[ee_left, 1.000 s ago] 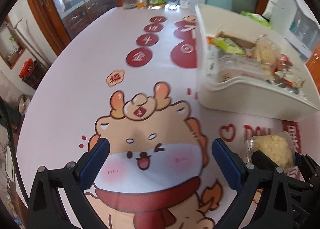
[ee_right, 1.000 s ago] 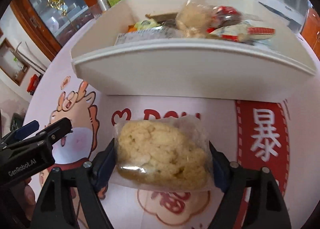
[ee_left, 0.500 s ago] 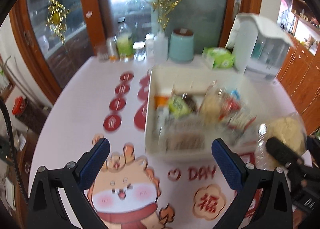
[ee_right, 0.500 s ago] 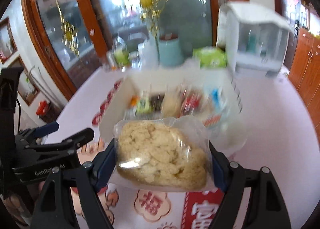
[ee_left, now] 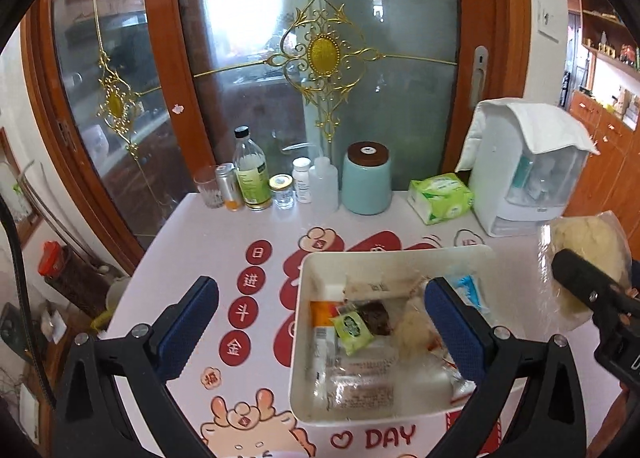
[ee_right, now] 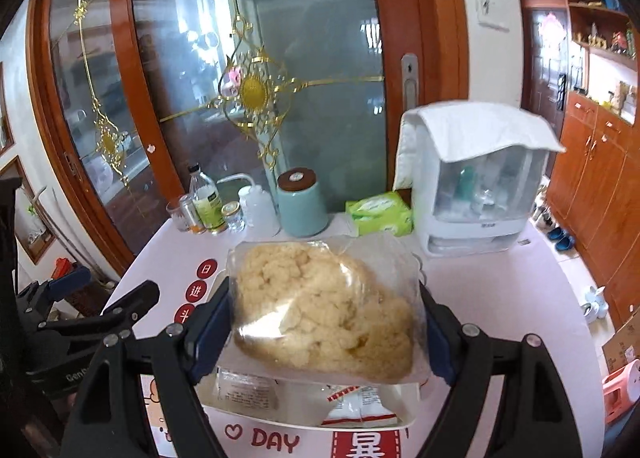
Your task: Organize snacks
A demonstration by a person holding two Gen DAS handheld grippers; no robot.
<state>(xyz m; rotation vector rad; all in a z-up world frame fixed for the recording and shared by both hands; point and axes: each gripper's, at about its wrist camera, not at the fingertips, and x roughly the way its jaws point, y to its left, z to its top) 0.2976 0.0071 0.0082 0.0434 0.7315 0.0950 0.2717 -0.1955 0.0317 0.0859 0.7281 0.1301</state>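
- The right gripper (ee_right: 326, 332) is clamped on a clear bag of crumbly yellow snack (ee_right: 324, 306), held in the air above the white bin (ee_right: 280, 416).
- The left gripper (ee_left: 320, 322) gapes wide, holding nothing, over the white bin's snack packets (ee_left: 352, 328).
- Farther back on the table stand a teal canister (ee_left: 367, 183), bottles (ee_left: 250, 174) and a green tissue pack (ee_left: 440, 198).
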